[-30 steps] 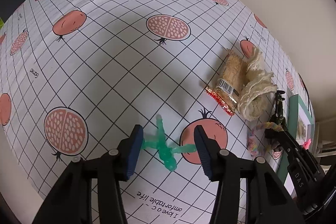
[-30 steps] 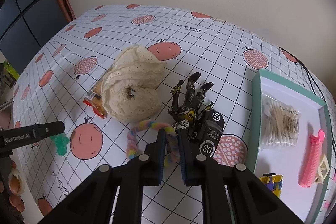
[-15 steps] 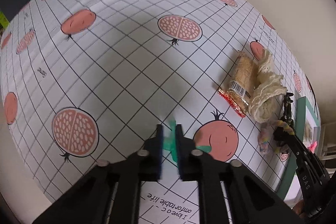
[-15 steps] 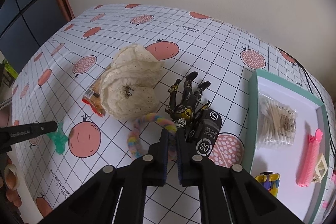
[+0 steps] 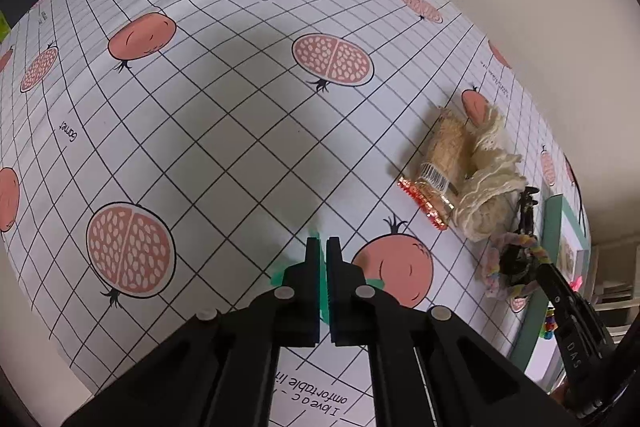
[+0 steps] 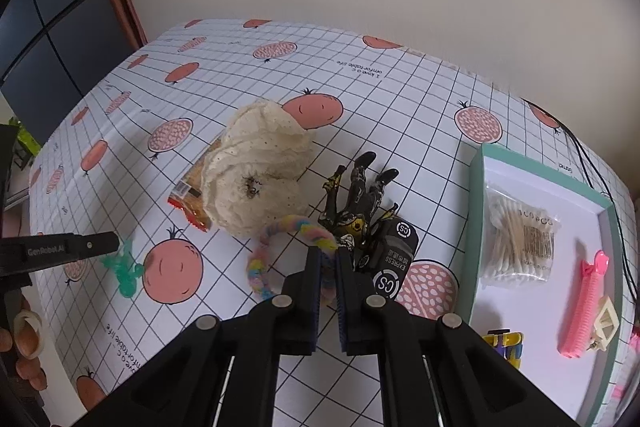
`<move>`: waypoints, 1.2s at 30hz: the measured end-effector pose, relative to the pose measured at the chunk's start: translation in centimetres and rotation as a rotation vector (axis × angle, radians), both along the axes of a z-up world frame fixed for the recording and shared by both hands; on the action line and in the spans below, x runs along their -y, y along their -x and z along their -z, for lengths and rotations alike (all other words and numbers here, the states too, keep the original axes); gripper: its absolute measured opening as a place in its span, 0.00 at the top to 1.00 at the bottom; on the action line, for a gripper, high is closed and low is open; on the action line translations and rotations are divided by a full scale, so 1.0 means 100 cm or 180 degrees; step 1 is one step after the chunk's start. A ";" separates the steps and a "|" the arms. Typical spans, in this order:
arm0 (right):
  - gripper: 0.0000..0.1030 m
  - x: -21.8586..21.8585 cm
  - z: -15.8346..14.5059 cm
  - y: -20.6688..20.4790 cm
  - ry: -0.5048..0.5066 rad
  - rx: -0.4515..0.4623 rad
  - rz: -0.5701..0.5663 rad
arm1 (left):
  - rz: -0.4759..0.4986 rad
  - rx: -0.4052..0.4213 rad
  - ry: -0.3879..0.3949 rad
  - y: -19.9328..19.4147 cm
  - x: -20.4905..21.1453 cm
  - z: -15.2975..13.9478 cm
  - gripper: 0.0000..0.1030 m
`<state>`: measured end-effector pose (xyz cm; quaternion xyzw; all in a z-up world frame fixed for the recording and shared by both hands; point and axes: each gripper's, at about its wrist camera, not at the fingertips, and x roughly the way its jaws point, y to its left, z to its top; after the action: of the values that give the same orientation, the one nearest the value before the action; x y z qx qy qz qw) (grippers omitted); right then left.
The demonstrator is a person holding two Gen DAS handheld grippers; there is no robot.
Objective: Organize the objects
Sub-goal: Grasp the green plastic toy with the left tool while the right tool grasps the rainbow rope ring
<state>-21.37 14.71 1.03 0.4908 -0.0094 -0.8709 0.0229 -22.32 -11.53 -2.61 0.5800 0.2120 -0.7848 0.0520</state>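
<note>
My left gripper (image 5: 323, 247) is shut on a small green translucent toy figure (image 5: 322, 287), low over the pomegranate-print tablecloth; the toy also shows in the right wrist view (image 6: 125, 271). My right gripper (image 6: 328, 259) is shut on a rainbow fuzzy loop (image 6: 280, 231), which curves left from the jaws. The loop also shows at the right in the left wrist view (image 5: 496, 267). Beside it lie a black action figure (image 6: 356, 199) and a black cylinder marked CS (image 6: 392, 263).
A cream lace cloth bundle (image 6: 256, 179) lies over a snack packet (image 6: 188, 191) at mid-table. A teal-rimmed white tray (image 6: 476, 187) at the right holds cotton swabs (image 6: 520, 239), a pink hair clip (image 6: 584, 303) and a yellow-purple clip (image 6: 504, 341).
My left gripper closed on the green toy, which lay between open jaws a second ago, and lifted slightly. My right gripper stayed shut on the rainbow loop and pulled back a little.
</note>
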 end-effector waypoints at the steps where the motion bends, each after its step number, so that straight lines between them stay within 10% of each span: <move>1: 0.93 0.000 -0.001 0.000 -0.0004 -0.0004 0.0001 | 0.0001 -0.0011 -0.0002 0.000 0.000 -0.001 0.98; 10: 0.93 0.000 0.002 -0.001 -0.0034 0.0041 -0.0029 | 0.0053 0.0119 -0.0040 0.000 -0.005 0.007 0.94; 18: 0.93 -0.002 0.000 -0.003 -0.0031 0.0042 -0.0025 | 0.0159 0.0148 0.0041 -0.002 -0.015 0.005 0.58; 36: 0.93 -0.006 -0.003 -0.006 -0.0023 0.0038 -0.0034 | 0.0042 0.0120 0.0264 -0.007 -0.003 -0.003 0.48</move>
<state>-20.79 15.28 1.30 0.4960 -0.0037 -0.8679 0.0257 -21.67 -11.18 -2.32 0.5935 0.1744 -0.7822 0.0749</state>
